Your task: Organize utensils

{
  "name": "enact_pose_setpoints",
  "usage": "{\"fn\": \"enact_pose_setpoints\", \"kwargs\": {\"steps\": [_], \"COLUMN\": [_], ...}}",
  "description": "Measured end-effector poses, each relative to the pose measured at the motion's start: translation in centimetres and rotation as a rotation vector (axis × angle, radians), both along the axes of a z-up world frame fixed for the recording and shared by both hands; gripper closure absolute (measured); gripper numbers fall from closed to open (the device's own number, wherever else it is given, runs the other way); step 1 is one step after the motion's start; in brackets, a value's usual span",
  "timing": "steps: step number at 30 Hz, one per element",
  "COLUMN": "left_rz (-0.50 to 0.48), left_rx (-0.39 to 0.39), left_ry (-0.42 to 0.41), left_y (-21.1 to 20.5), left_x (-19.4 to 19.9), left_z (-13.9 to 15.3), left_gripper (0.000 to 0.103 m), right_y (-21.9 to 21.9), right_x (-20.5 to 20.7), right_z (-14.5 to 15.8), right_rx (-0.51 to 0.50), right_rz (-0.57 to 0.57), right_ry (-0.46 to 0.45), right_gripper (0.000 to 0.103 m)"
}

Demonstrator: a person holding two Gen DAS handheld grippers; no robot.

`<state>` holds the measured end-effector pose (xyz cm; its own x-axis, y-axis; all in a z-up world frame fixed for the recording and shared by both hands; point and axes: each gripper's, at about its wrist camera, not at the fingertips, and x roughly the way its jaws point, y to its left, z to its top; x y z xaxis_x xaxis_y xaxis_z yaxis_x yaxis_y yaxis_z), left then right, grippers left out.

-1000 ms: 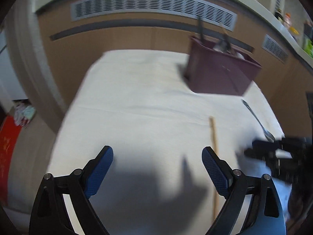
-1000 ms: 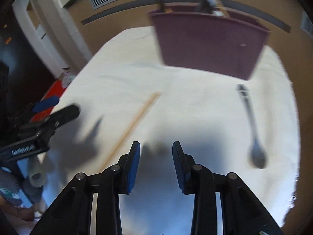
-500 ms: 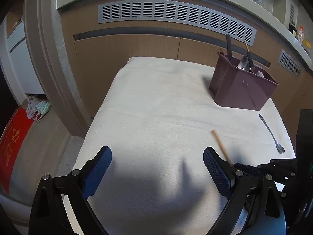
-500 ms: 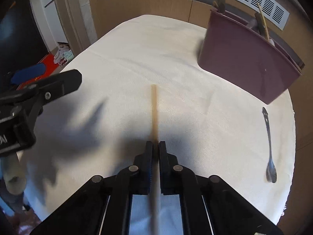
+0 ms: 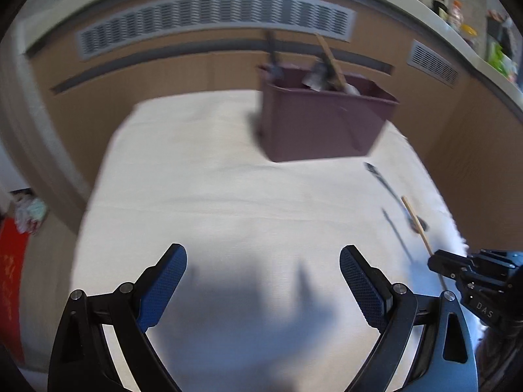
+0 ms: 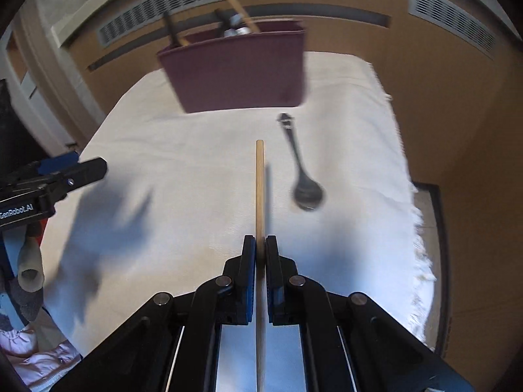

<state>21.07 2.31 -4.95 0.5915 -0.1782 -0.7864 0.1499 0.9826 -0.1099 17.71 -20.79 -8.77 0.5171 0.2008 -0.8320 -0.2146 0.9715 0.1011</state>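
Observation:
My right gripper (image 6: 260, 245) is shut on a wooden chopstick (image 6: 260, 192), which sticks straight forward above the white cloth (image 6: 196, 150) and casts a shadow just to its right. A dark spoon (image 6: 300, 170) lies on the cloth right of the chopstick, bowl toward me. Behind both stands a maroon utensil holder (image 6: 238, 72) with several utensils in it. In the left wrist view my left gripper (image 5: 263, 271) is open over bare cloth with nothing between its pads. The holder (image 5: 320, 124) is far ahead of it. The right gripper (image 5: 457, 268) with the chopstick (image 5: 416, 225) is at the right edge.
A wooden cabinet front with vent grilles (image 5: 212, 16) runs behind the table. The cloth's fringed right edge (image 6: 421, 228) drops to the floor. A red mat (image 5: 13, 261) lies on the floor at left. The left gripper (image 6: 65, 173) shows at the left of the right wrist view.
The right gripper's jaws have shut on the chopstick and lifted it off the cloth, toward the spoon side. The left gripper stays open and has shifted a little.

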Motion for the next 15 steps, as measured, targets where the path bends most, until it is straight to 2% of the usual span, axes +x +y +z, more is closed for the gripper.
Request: {"fn": "enact_pose_setpoints", "kwargs": {"steps": [6,8,10,12,15], "left_rz": [-0.197,-0.222,-0.209,-0.206,-0.178], "left_rx": [-0.07,-0.076,-0.066,-0.042,0.104], "left_ry": [0.182,0.254,0.323,0.357,0.326], "left_y": [-8.1,-10.9,-13.0,-15.0,-17.7], "left_x": [4.8,7.4,9.9,11.9,13.4], "left_z": [-0.9,-1.4,-1.9,-2.4,-3.2], "left_gripper": [0.008,0.008,0.008,0.008,0.008], "right_y": [-3.8,-4.4,-5.1,-5.5,-5.7], "right_x": [-1.8,-2.5,-2.8,-3.1,-3.7], "right_z": [-0.7,-0.9,-1.2,-1.4,-1.3], "right_rx": [0.048,0.053,0.068,0.076,0.083], "right_rz": [-0.07,-0.081,-0.087,-0.09,-0.092], "right_ry": [-0.017,-0.022,-0.021,-0.024,-0.03], "right_gripper": [0.098,0.098,0.098,0.098,0.098]}}
